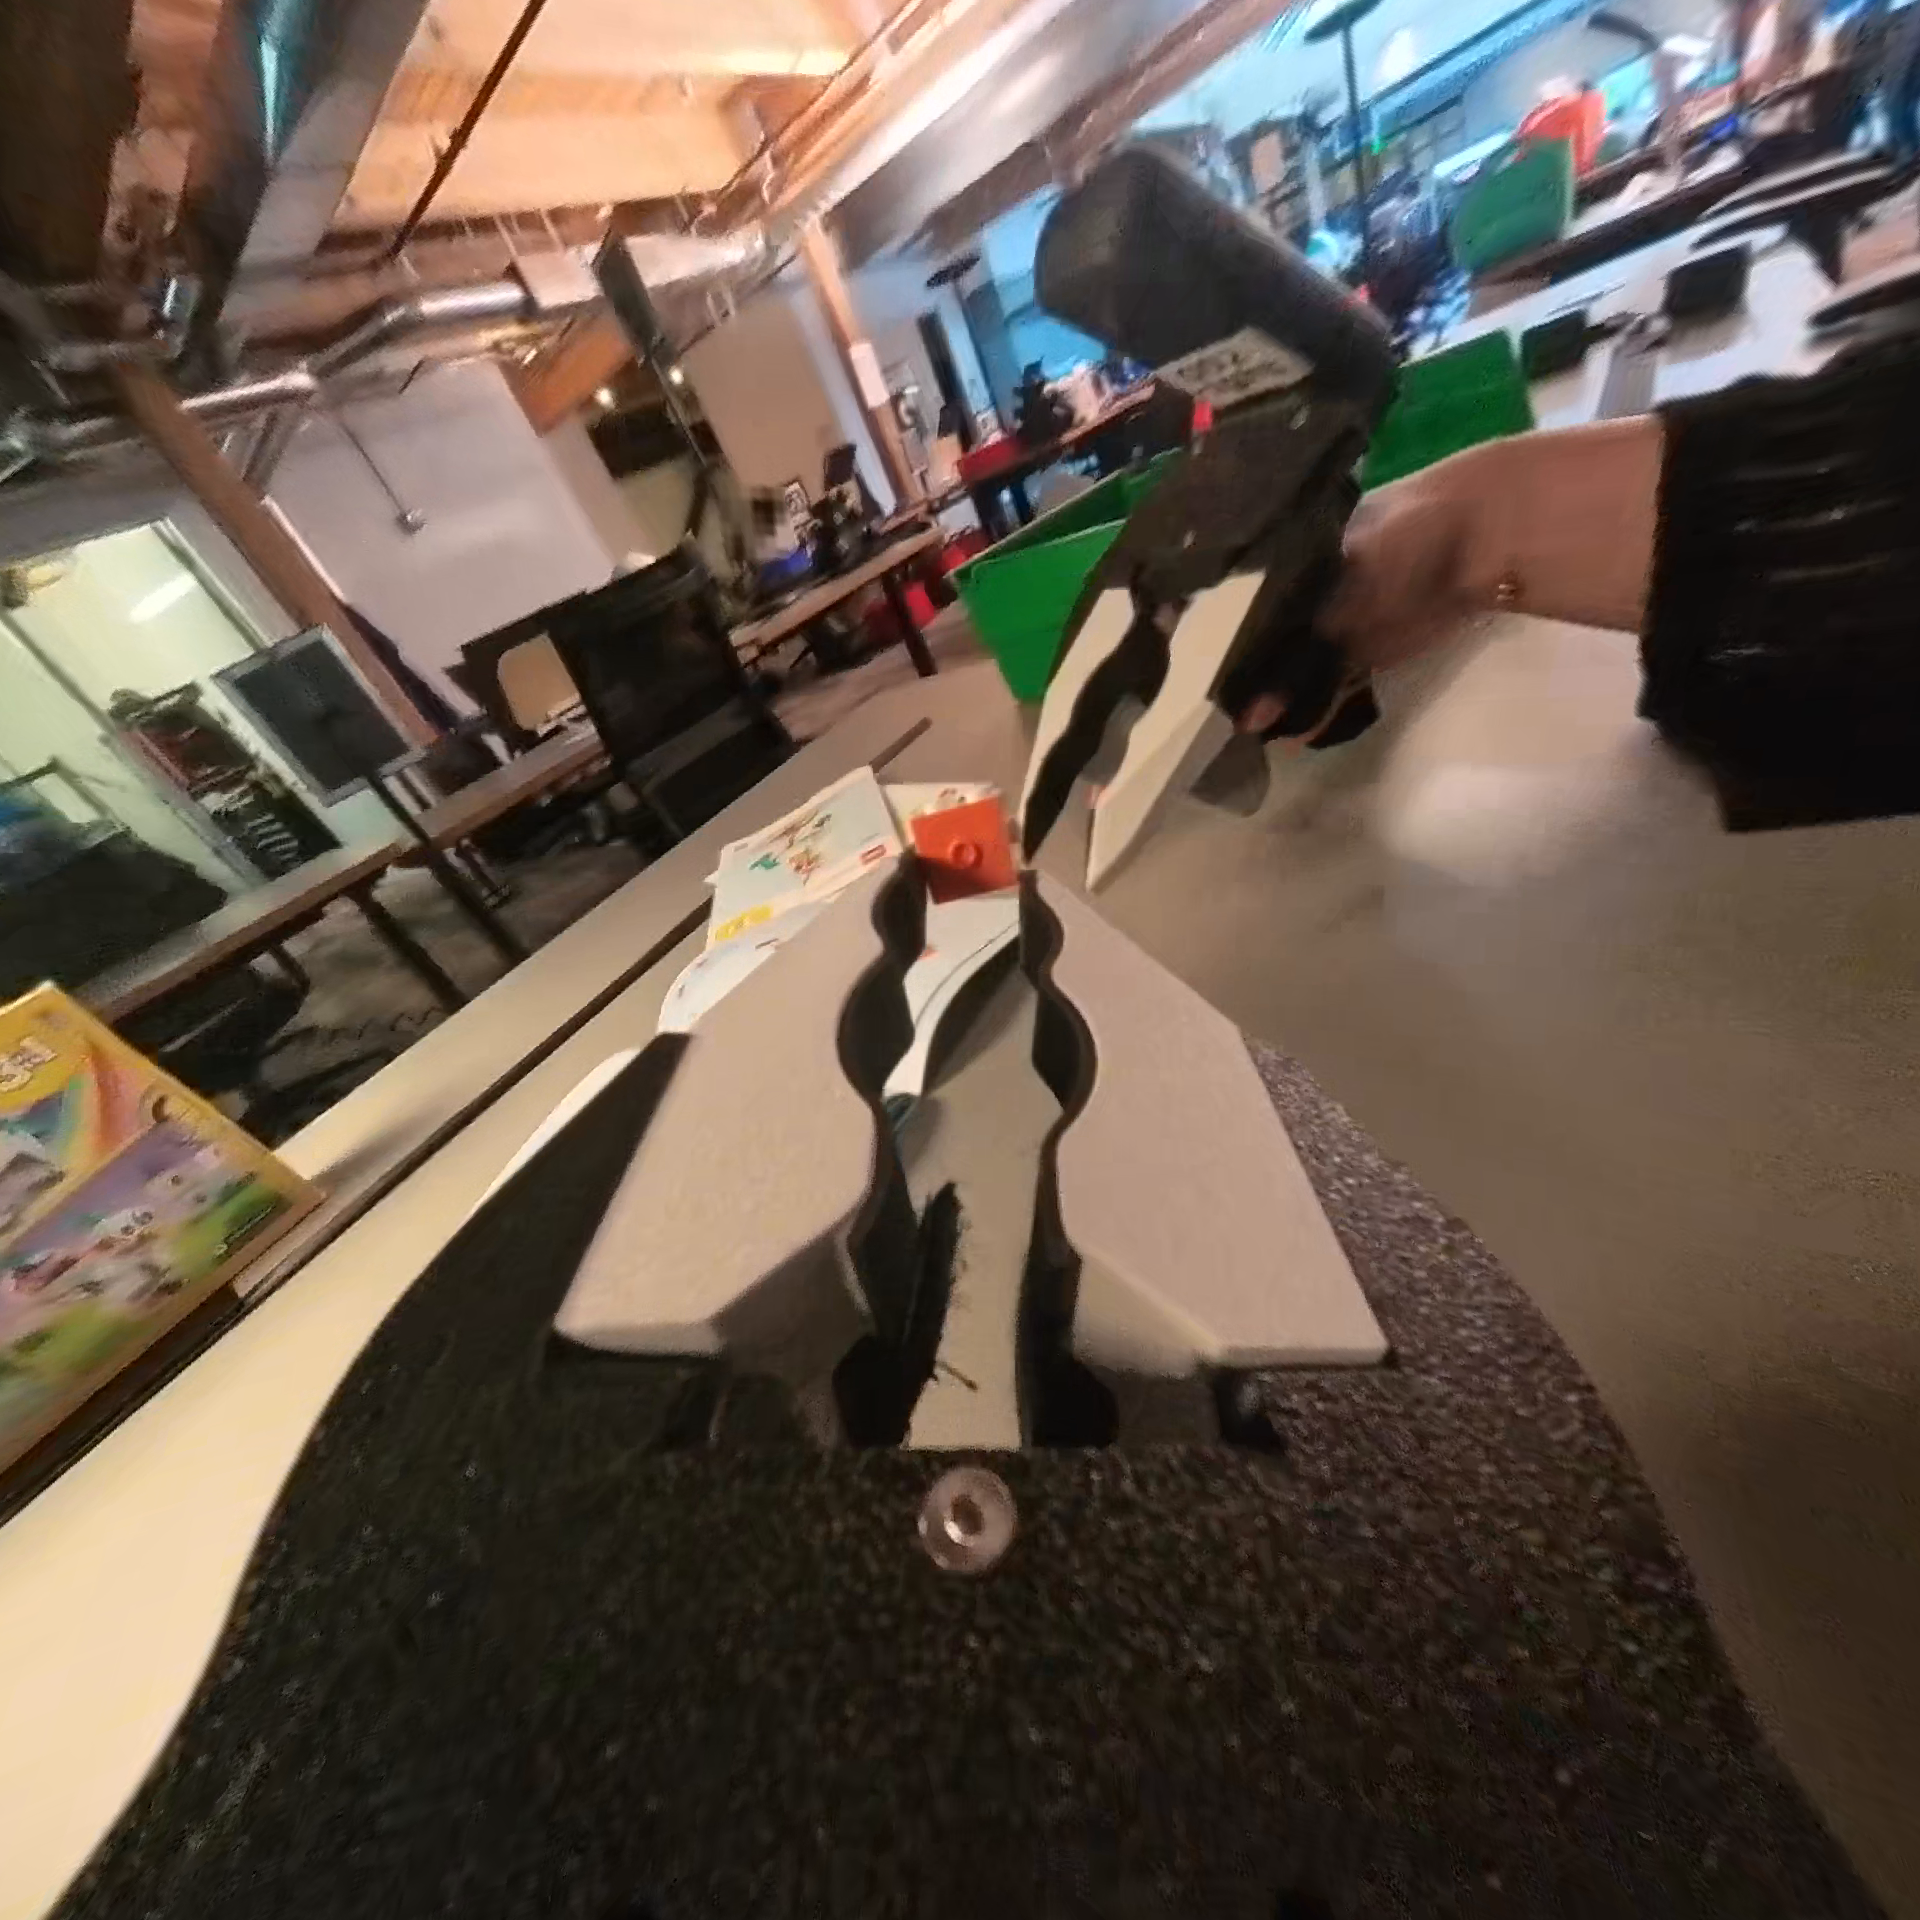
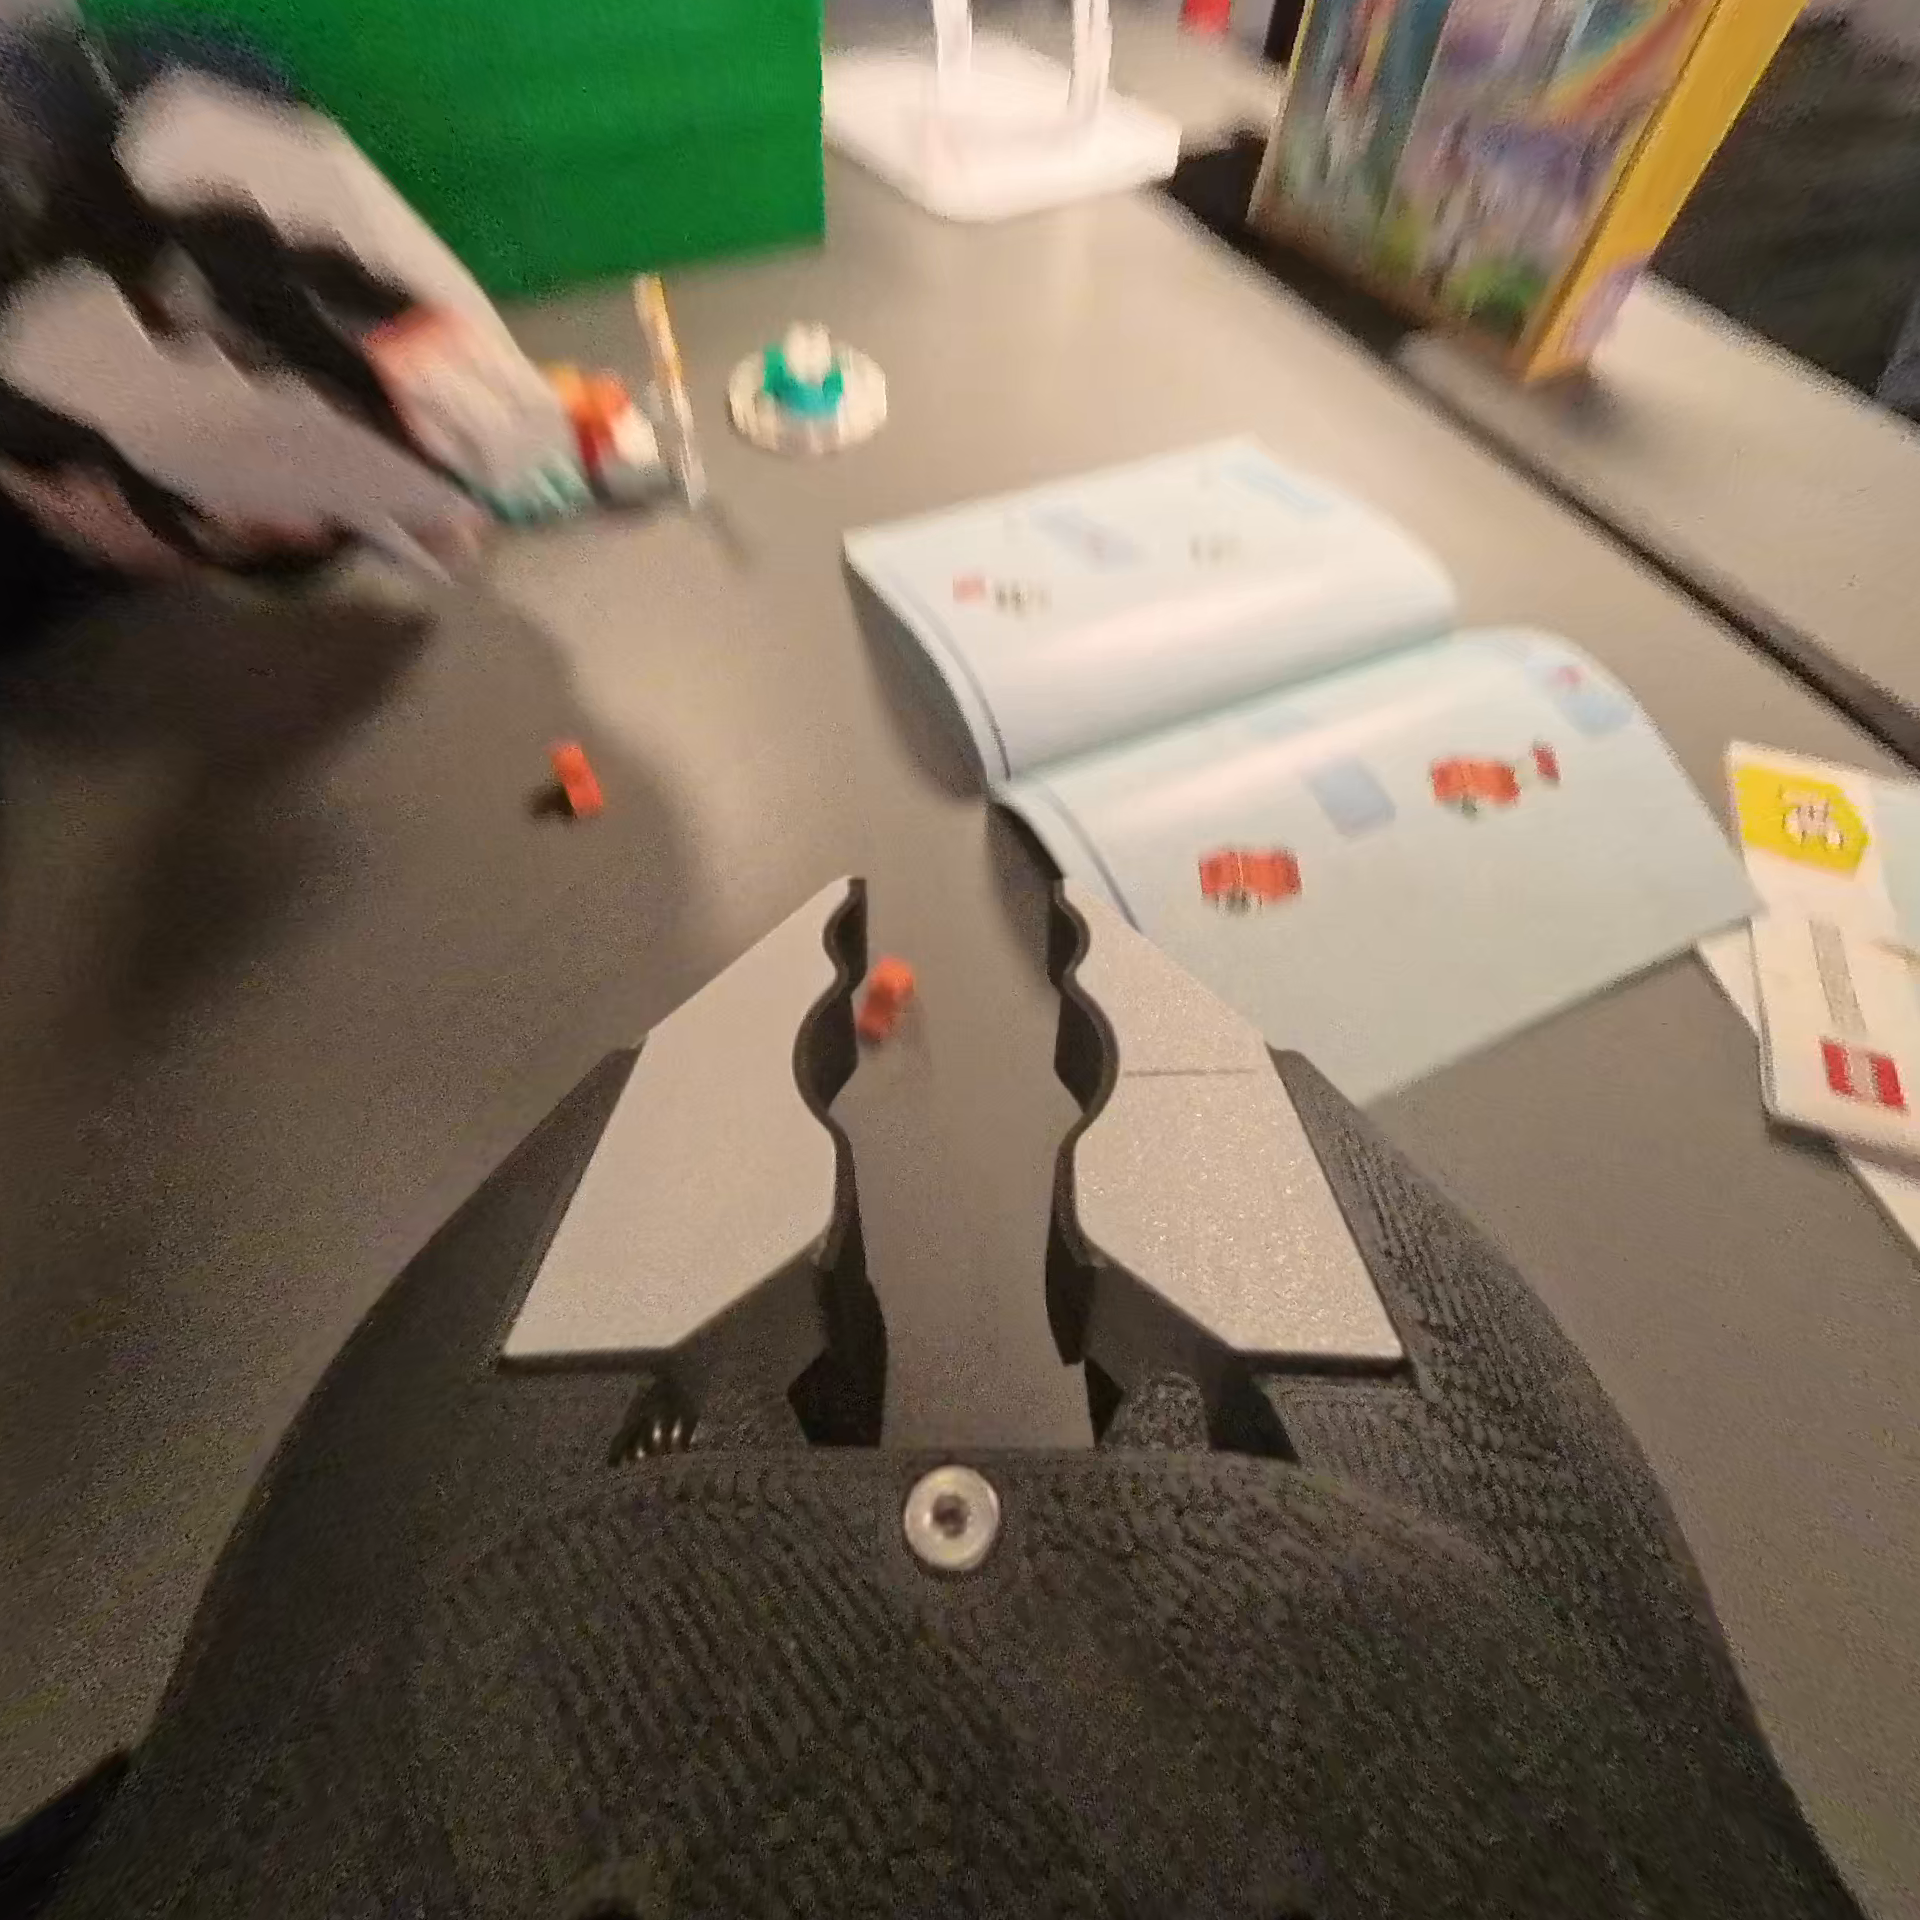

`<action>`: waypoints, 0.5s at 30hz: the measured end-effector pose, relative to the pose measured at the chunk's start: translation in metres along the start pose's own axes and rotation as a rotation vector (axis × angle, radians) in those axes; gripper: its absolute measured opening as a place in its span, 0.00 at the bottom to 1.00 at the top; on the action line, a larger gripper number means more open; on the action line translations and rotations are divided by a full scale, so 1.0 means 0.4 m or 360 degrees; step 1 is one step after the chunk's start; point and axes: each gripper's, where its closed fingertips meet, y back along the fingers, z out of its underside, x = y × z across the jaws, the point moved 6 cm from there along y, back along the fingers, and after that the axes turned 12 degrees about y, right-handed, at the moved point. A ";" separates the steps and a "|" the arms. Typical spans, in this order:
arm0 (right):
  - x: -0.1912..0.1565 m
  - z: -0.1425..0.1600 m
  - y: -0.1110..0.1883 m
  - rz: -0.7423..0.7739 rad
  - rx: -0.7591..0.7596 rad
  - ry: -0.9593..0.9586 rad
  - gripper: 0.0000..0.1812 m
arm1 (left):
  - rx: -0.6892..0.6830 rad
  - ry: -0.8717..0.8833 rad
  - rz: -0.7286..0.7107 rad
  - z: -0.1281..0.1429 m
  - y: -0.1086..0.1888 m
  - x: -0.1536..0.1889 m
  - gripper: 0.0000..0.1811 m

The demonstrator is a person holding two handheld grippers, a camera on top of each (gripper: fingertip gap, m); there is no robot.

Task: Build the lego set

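Two grippers worked over a grey table [image 2: 1039, 343], and the open booklet [image 2: 1299, 748] on it serves as the landmark. The left gripper [image 1: 966, 878] held an orange brick [image 1: 964, 854] at its fingertips, its jaws closed only as far as the brick allowed, and in its own view the brick hung above the booklet [image 1: 935, 997]. In the right wrist view the same gripper [image 2: 488, 457] appeared blurred, far left of the booklet, with an orange and white piece [image 2: 608, 426] at its tips. The right gripper [image 2: 961, 904] was moderately open and held nothing; it stood just left of the booklet's near page. A small orange piece [image 2: 885, 995] lay on the table between its fingers, and I cannot tell if it touched the left finger. Another orange piece [image 2: 577, 777] lay left of the booklet, further away. A round teal and white assembly [image 2: 805, 390] stood beyond the booklet, near a green bin [image 2: 520, 135]. The set box [image 2: 1486, 156] stood upright behind the booklet, and leaflets [image 2: 1829, 935] lay to its right.
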 end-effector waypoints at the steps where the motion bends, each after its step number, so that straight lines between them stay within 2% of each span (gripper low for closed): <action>1: -0.008 0.014 0.004 -0.0025 -0.0080 0.0032 0.19 | 0.0014 -0.0002 0.0016 -0.003 0.009 0.004 0.08; 6: -0.043 0.041 -0.006 -0.0227 -0.0210 -0.0013 0.16 | 0.0035 0.0122 0.0046 0.002 0.022 0.002 0.08; 15: -0.074 0.052 -0.055 -0.0332 -0.0288 0.0017 0.14 | 0.0032 0.0292 -0.0008 0.015 0.023 -0.027 0.08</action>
